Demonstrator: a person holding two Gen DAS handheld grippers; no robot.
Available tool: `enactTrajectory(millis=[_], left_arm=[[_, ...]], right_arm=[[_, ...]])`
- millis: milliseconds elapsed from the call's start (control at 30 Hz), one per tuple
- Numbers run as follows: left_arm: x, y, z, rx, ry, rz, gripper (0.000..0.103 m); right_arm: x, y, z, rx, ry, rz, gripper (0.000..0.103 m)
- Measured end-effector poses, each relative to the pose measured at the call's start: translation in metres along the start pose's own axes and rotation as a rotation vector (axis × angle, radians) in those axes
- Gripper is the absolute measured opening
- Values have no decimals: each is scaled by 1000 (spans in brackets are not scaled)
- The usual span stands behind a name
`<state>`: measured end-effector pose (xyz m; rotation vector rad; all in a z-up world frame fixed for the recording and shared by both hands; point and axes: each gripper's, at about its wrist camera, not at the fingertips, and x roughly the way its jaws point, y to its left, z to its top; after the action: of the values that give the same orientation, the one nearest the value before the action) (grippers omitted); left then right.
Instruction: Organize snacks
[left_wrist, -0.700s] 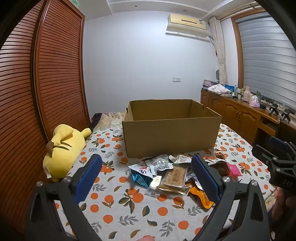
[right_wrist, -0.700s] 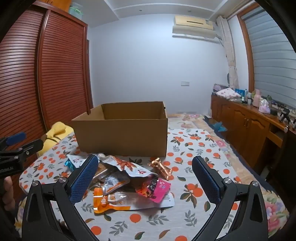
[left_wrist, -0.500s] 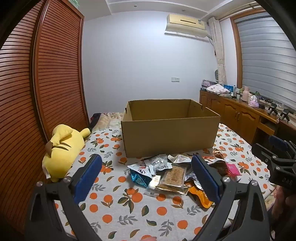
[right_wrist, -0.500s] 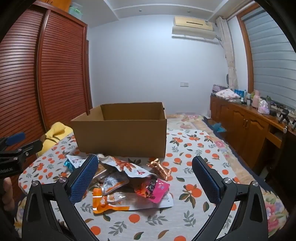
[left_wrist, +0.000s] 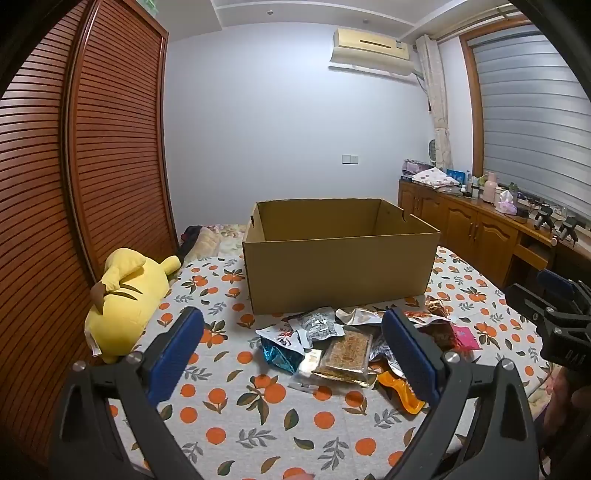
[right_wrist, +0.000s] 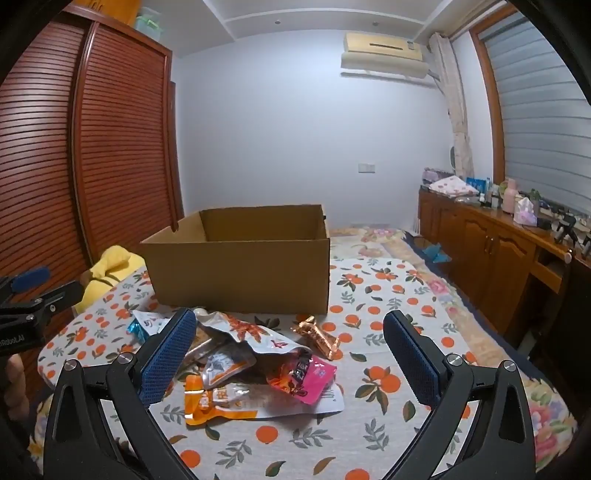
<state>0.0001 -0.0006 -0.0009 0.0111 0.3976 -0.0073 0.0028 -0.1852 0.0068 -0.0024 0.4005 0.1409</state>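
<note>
above the near edge of a bed covered in a grey cloth printed with oranges and leaves (left_wrist: 258, 413), the left gripper (left_wrist: 291, 354) hangs level, pointing toward the far wall, its two blue-padded fingers (left_wrist: 175, 352) spread wide with nothing between them. the right gripper (right_wrist: 288, 356) hangs the same way beside it, blue pads (right_wrist: 410, 360) wide apart and empty; in the left view it shows at the right edge, held by a hand that is mostly hidden.

a heap of foil and plastic snack packets (left_wrist: 347, 343) lies on the cloth just ahead of both tools, below and between the fingers of each, touching neither. in it i can pick out a blue foil packet (left_wrist: 280, 352), a flat clear pack of brown bars (left_wrist: 349, 354), a pink packet (right_wrist: 312, 376), an orange-and-clear pouch (right_wrist: 221, 400) and a copper foil wrapper (right_wrist: 317, 336); the whole count is hard to tell since they overlap.

one open brown cardboard box (left_wrist: 340, 258) stands just behind the heap, upright, its inside showing bare walls. one yellow plush toy (left_wrist: 125, 291) lies to the left of the box, apart from it.
</note>
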Motion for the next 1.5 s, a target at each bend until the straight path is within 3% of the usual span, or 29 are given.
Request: enactTrajectory(millis=[1500], left_arm=[[-3, 3, 0, 7, 3, 0, 98]], right_arm=[[-6, -4, 0, 8, -3, -1, 103]])
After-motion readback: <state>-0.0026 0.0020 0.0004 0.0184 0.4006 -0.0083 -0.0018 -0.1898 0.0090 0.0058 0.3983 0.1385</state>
